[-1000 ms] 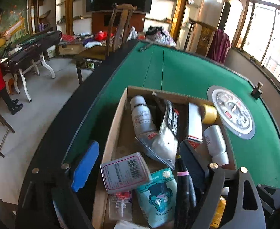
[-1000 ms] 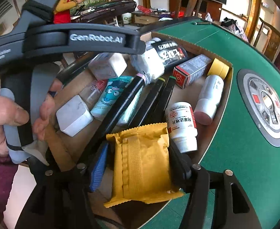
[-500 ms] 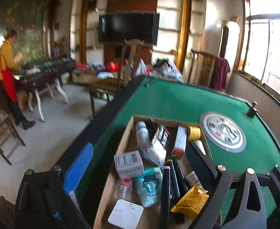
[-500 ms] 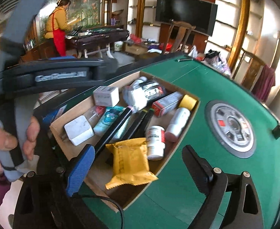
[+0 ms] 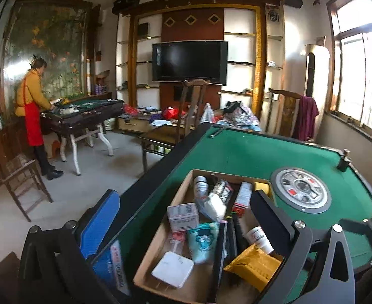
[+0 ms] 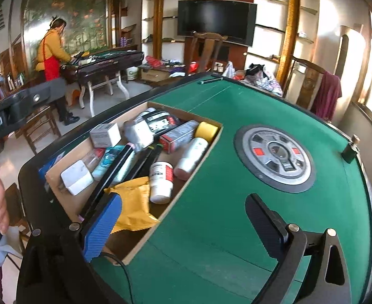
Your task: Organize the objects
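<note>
A shallow cardboard box [image 6: 145,249] [image 5: 158,238] sits on the green felt table [image 6: 236,202] near its left edge. It holds a yellow packet [image 6: 132,202] [image 5: 254,266], a white pill bottle [image 6: 161,179], black markers [image 6: 125,167], a white adapter [image 6: 77,180] [image 5: 172,269], a teal pouch [image 5: 203,240], small cartons and a yellow tape roll [image 6: 206,130]. My left gripper [image 5: 186,230] is open and empty, raised above the box. My right gripper [image 6: 183,225] is open and empty, raised above the box's near right corner.
A round metal centrepiece [image 6: 274,154] is set in the middle of the table. The raised black table rim [image 5: 150,182] runs along the left. Wooden chairs [image 5: 191,111], a second game table [image 5: 84,116] and a person in yellow and red [image 5: 34,106] are beyond.
My right gripper has opened and let go of the yellow packet, which now lies in the box. Both grippers have lifted up and back from the box.
</note>
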The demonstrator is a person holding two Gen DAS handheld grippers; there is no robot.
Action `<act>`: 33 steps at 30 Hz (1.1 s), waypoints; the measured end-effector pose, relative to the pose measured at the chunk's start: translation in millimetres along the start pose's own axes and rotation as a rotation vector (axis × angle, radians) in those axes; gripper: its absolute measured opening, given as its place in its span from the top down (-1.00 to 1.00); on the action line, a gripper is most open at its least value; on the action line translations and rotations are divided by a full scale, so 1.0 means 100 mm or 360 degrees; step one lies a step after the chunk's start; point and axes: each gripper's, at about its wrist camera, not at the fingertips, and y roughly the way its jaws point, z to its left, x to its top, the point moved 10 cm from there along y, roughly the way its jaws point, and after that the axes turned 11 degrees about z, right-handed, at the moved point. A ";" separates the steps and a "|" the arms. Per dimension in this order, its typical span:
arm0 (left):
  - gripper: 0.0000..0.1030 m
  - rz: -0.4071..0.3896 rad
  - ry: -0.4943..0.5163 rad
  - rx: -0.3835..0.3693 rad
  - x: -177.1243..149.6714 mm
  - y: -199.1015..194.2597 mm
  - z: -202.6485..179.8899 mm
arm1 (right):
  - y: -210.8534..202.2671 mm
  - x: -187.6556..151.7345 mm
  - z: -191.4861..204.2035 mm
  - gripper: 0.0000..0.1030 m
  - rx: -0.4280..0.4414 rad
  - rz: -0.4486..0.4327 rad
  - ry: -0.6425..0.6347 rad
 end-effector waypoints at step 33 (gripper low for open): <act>-1.00 0.0354 0.0146 -0.0259 -0.83 0.16 -0.64 | -0.17 -0.17 -0.13 -1.00 -0.0233 -0.0111 -0.0067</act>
